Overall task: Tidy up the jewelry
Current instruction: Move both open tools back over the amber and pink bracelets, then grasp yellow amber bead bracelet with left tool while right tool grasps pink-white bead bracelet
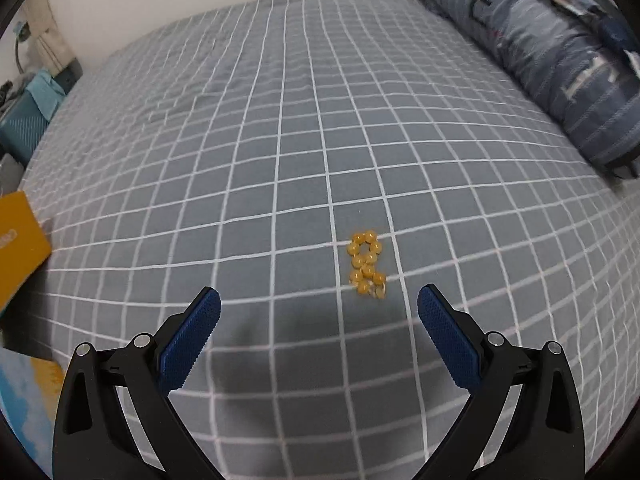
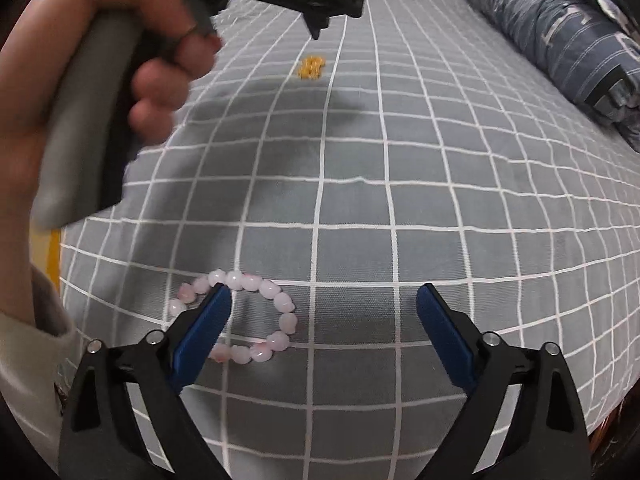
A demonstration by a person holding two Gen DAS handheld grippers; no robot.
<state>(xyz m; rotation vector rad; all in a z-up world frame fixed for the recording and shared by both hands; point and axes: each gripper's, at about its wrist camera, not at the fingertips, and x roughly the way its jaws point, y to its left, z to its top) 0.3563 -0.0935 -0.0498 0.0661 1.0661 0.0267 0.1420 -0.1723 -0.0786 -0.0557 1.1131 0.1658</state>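
A yellow bead bracelet lies bunched on the grey checked bedspread, just ahead of my left gripper, which is open and empty above the bed. It also shows far off in the right wrist view. A pink bead bracelet lies in a loose ring on the bedspread. My right gripper is open and empty, its left finger over the ring's left side. The hand holding the left gripper fills the upper left of the right wrist view.
A rolled blue patterned quilt lies along the bed's right side, also in the right wrist view. A yellow box sits at the bed's left edge. A teal container stands beyond the left edge.
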